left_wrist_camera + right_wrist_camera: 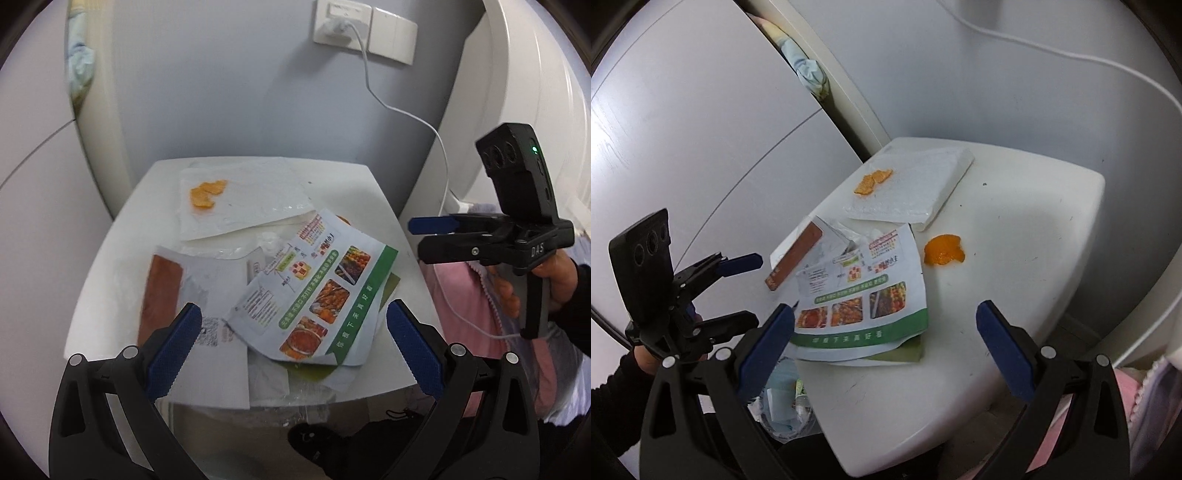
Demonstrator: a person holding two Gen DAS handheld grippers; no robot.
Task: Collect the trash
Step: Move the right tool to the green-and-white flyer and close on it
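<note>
Left wrist view puts my left gripper [293, 339] low over the near edge of the small white table [122, 258], fingers spread wide and holding nothing, with the printed food flyer [314, 291] lying between them on a loose heap of papers. A brown-edged card [162, 291] sits at the heap's left side, and a white foam pad [243, 203] with bits of orange peel [207, 194] on it lies farther back, toward the wall. From the right wrist camera, my right gripper [884, 339] is also wide open and empty, hovering above bare tabletop, and a second, larger orange peel [943, 251] rests just right of the flyer. Below the table's near-left edge I can make out a clear plastic bag [786, 410] with scraps inside.

I judge collection is just starting: the trash sits uncollected. Next I'd lower the left fingers onto the flyer's near edge, pinch it off the pile, then carry it to the bag.
</note>
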